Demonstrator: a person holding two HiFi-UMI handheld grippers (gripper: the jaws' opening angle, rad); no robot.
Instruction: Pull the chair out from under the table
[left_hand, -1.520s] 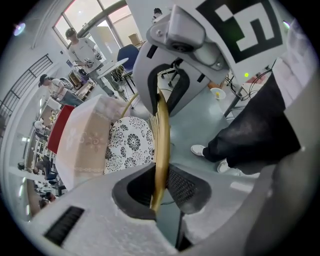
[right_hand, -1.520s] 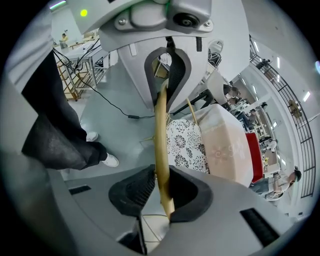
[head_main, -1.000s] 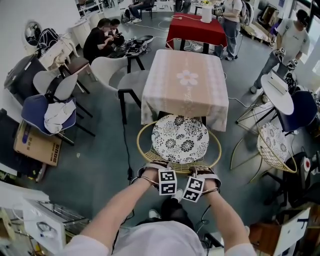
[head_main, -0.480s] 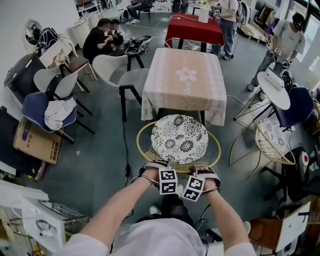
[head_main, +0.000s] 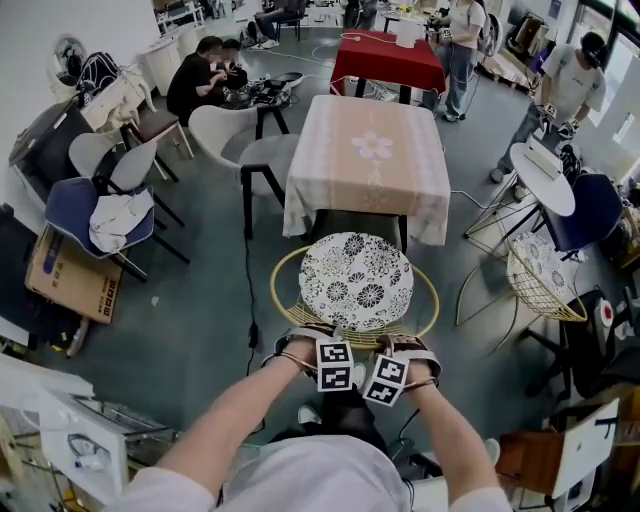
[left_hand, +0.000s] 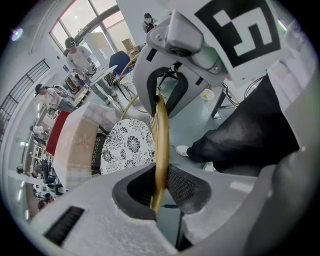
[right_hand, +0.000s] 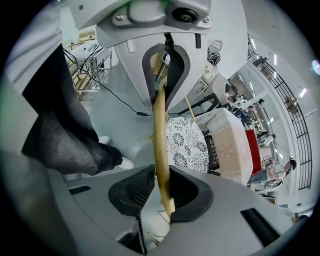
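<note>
The chair (head_main: 356, 281) is a round gold wire frame with a black-and-white flowered cushion, standing just in front of the table (head_main: 371, 160) with its pink-beige cloth. Only the cushion's far edge lies near the cloth's hanging hem. My left gripper (head_main: 322, 337) and right gripper (head_main: 398, 341) sit side by side on the near back rim, each shut on it. In the left gripper view the gold rim (left_hand: 161, 135) runs between the pads of my left gripper (left_hand: 159, 192), with the right gripper (left_hand: 167, 90) beyond. The right gripper view shows the rim (right_hand: 160, 130) clamped in my right gripper (right_hand: 162, 192).
White chairs (head_main: 228, 135) stand left of the table, and a blue chair (head_main: 88, 215) with cloth lies further left beside a cardboard box (head_main: 65, 275). A second wire chair (head_main: 542, 285) and a round white table (head_main: 545, 180) are on the right. A red table (head_main: 390, 58) and several people are behind.
The chair has slid toward me, further out from under the tablecloth, with both grippers still clamped on its back rim.
</note>
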